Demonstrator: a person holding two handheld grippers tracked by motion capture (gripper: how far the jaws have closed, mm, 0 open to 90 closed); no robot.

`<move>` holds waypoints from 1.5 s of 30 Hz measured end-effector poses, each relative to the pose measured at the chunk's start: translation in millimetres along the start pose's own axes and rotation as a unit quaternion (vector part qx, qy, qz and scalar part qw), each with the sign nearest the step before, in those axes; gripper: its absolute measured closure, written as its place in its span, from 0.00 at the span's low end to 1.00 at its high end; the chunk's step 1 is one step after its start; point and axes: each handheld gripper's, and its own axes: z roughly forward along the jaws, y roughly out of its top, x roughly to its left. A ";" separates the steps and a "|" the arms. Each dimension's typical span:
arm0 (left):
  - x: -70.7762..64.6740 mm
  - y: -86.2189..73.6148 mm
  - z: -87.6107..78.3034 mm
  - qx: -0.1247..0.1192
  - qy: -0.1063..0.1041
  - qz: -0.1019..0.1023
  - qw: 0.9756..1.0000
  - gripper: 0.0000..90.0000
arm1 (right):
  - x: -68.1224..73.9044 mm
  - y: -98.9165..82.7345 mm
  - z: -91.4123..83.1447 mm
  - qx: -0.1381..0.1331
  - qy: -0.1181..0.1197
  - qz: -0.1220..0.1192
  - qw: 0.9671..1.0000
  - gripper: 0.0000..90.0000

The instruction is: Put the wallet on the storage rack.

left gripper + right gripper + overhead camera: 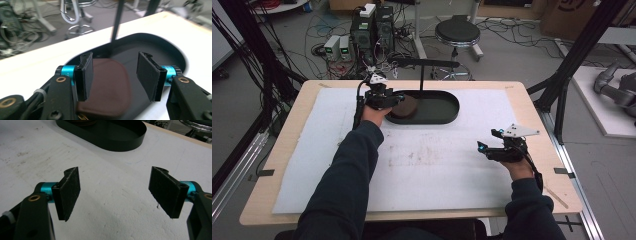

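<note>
While the left gripper hangs over the left end of the dark oval tray, the brown pad lies inside that tray, so the work looks either barely begun or nearly done (which of the two cannot be told). In the left gripper view the jaws stand partly open with the brown pad below and between them; the left pad sits over its edge, perhaps touching, while the right pad is clear, so no firm grip shows. From the tray's centre the pad lies at nine o'clock. At four o'clock from the tray, well apart, the right gripper rests over the white mat, jaws wide and empty.
</note>
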 end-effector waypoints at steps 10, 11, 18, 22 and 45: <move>-1.3 -20.0 -64.5 -0.074 -0.033 -0.010 0.997 0.25 | 0.3 -1.8 -0.9 0.006 -0.011 -0.012 1.000 0.28; -2.1 -23.0 -70.5 -0.079 -0.034 -0.005 0.996 0.25 | 0.3 -1.8 -0.9 0.006 -0.011 -0.012 1.000 0.28; -6.4 -51.5 -107.9 -0.108 -0.028 0.022 0.994 0.25 | 2.1 -2.8 -4.0 0.005 -0.015 -0.011 1.000 0.28; -5.7 -74.5 -126.7 -0.115 -0.022 0.025 0.993 0.25 | 4.2 -2.7 -5.7 0.005 -0.018 -0.013 1.000 0.28; 4.3 -111.7 -149.1 -0.095 -0.012 0.014 0.995 0.25 | 4.8 -3.5 -6.4 0.005 -0.031 -0.010 0.999 0.28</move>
